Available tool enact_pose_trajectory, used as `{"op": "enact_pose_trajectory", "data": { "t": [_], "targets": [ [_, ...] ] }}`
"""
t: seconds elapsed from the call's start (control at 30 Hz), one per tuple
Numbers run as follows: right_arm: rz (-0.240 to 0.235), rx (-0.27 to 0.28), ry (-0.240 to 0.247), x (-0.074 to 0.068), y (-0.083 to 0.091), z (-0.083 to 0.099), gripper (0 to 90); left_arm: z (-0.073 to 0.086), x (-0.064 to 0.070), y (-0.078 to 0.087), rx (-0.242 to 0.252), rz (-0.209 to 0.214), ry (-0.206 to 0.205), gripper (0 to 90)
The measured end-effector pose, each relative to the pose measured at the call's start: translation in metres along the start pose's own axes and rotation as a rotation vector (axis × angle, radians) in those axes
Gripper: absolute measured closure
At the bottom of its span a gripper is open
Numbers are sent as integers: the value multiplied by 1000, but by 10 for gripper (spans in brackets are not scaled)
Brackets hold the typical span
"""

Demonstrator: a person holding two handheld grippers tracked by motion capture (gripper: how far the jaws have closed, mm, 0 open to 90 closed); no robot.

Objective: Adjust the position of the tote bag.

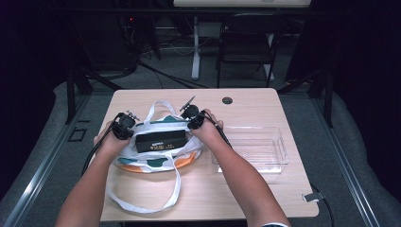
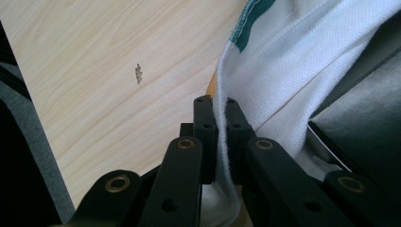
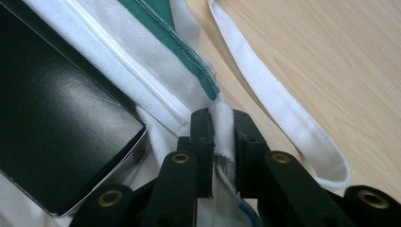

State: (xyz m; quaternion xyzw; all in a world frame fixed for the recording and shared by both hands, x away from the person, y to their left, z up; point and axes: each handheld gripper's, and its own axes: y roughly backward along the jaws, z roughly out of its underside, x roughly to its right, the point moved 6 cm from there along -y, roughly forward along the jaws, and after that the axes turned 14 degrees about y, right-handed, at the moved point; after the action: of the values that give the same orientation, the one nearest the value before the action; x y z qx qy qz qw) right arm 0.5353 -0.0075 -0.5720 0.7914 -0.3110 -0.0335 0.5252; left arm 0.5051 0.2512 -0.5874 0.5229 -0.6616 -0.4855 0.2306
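Note:
A white cloth tote bag (image 1: 156,161) with green and orange print lies on the wooden table (image 1: 246,101). A black box (image 1: 161,140) rests at the bag's mouth, partly inside. My left gripper (image 1: 124,126) is shut on the bag's left rim; in the left gripper view the white fabric (image 2: 265,80) is pinched between the jaws of my left gripper (image 2: 218,106), with the box (image 2: 364,123) at the right. My right gripper (image 1: 195,118) is shut on the right rim; the right gripper view shows the hem (image 3: 222,123) clamped, the box (image 3: 56,137) at the left.
A clear plastic bin (image 1: 255,149) stands on the table to the right of the bag. One white strap (image 1: 161,201) loops toward the front edge, another (image 3: 283,109) lies beside my right gripper. A dark grommet (image 1: 227,100) sits at the back.

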Motion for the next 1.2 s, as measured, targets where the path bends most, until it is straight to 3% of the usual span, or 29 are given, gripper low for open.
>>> {"op": "enact_pose_trajectory", "data": {
  "t": [0.17,0.43,0.63,0.67,0.8,0.93,1.03,1.2],
  "targets": [
    [8,-3,7,0,0,-1,807,-1,0,0,-2,-7,-4,877],
    [4,-12,1,0,1,-1,805,-1,-2,5,13,15,13,864],
    [7,16,-14,0,5,-2,800,-2,-6,16,35,46,26,791],
    [3,2,1,1,7,-2,800,-1,-6,18,38,61,35,772],
    [1,19,-12,0,10,-3,793,-2,-7,27,59,57,22,693],
    [6,54,-18,0,16,-4,729,-3,-12,40,108,75,48,625],
    [8,79,-11,-1,23,-6,668,-1,-14,47,111,96,67,592],
    [20,140,3,-5,39,-12,576,2,-13,59,104,100,29,556]
  ]
}}
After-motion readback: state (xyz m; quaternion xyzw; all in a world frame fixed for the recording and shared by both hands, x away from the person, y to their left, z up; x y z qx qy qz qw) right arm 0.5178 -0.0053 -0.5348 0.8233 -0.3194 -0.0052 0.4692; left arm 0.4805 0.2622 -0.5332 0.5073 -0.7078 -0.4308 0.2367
